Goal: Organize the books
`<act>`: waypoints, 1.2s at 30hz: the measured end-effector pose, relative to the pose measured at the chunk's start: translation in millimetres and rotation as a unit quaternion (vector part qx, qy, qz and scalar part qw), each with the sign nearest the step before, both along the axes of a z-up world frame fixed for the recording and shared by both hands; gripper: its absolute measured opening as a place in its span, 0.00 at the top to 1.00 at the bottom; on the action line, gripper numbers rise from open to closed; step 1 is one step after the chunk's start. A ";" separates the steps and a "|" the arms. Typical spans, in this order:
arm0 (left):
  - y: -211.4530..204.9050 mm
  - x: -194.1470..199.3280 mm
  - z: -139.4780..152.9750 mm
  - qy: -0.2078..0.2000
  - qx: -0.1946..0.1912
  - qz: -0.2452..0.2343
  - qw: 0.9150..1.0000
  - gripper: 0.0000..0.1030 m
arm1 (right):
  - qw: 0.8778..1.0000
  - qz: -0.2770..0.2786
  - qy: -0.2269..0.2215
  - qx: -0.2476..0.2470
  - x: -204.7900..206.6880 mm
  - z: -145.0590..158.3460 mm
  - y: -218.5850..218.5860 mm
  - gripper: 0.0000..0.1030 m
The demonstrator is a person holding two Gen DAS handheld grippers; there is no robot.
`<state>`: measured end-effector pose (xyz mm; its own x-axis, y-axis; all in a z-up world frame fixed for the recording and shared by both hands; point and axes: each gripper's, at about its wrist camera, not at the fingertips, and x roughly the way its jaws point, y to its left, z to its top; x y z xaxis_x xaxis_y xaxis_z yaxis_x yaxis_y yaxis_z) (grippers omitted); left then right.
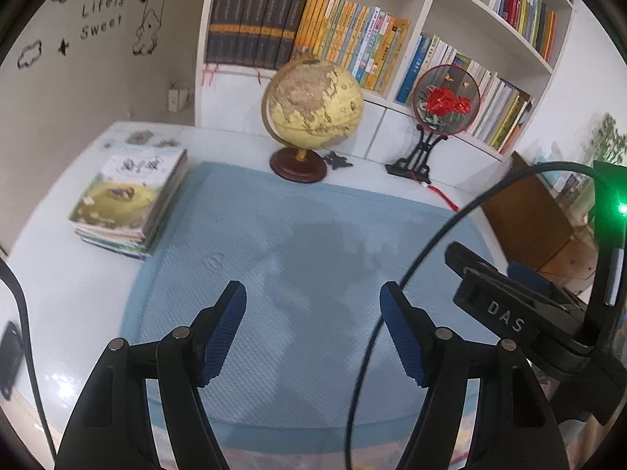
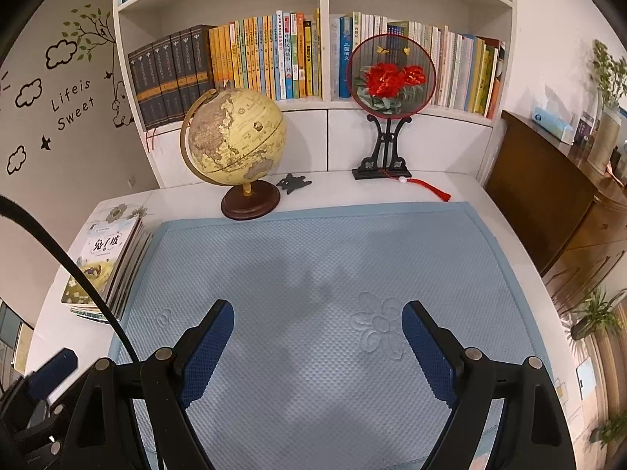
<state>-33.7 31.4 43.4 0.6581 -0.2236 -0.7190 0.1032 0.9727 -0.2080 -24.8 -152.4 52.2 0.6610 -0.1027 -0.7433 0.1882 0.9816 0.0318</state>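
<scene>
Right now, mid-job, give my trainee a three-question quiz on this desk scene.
1. True or false: the left gripper holds a book.
2. Where does the stack of picture books lie: A on the blue quilted mat, B on the white desktop left of it, C on the shelf?
3. What stands between the yellow globe on a wooden base and the round red-flower fan on a black stand?

Key: 1 false; 2 B; 3 a small black ornament.

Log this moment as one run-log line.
left gripper: open, empty | right gripper: open, empty | book stack: untouched, left of blue mat
</scene>
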 end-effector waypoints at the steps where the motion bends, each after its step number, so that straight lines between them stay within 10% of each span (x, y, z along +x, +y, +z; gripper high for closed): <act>1: 0.3 -0.5 3.5 -0.012 0.009 0.001 1.000 0.33 | 1.000 0.000 0.000 -0.001 -0.6 0.0 0.1 0.16; 5: 2.1 2.3 13.9 -0.027 0.029 0.002 0.999 0.16 | 1.000 0.003 0.002 -0.005 -3.2 -1.0 1.0 0.16; 36: -8.5 8.8 -22.7 0.004 0.117 0.020 0.993 0.08 | 0.998 -0.033 0.048 -0.032 -38.5 -20.7 -19.3 0.16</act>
